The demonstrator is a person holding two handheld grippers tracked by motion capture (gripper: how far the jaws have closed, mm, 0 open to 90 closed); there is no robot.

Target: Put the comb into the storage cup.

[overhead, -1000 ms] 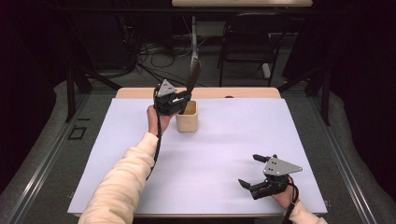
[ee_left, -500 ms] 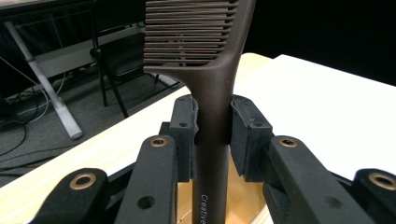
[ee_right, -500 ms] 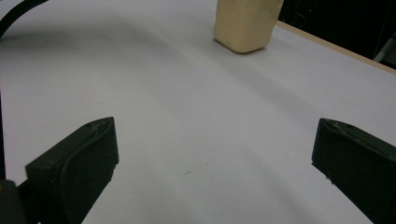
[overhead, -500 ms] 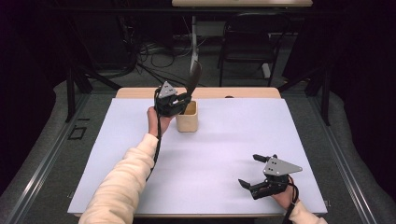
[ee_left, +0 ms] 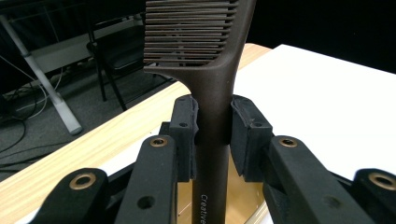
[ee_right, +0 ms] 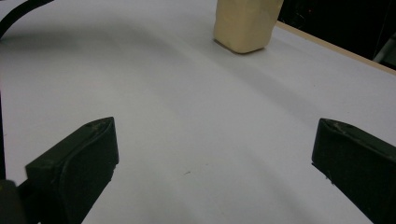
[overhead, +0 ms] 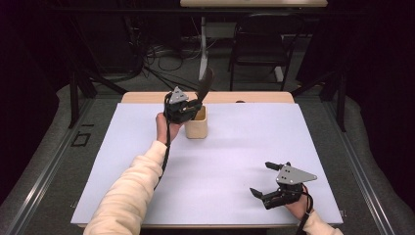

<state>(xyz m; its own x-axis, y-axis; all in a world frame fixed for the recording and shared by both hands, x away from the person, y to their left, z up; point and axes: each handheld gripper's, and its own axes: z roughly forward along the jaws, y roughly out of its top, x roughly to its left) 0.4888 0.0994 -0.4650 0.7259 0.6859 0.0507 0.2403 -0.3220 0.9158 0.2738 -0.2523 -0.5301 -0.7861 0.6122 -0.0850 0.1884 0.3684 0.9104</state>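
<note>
The left gripper (ee_left: 212,135) is clamping the comb (ee_left: 212,79) by its handle, teeth rising beyond the jaws and the cup (overhead: 196,123) just below, while the right gripper (overhead: 270,182) is lying wide and empty; a tilted comb is risking tipping the cup.

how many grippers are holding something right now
1. The left gripper clamps a comb over the box; the right gripper sits open near the table's front right, holding nothing.
</note>
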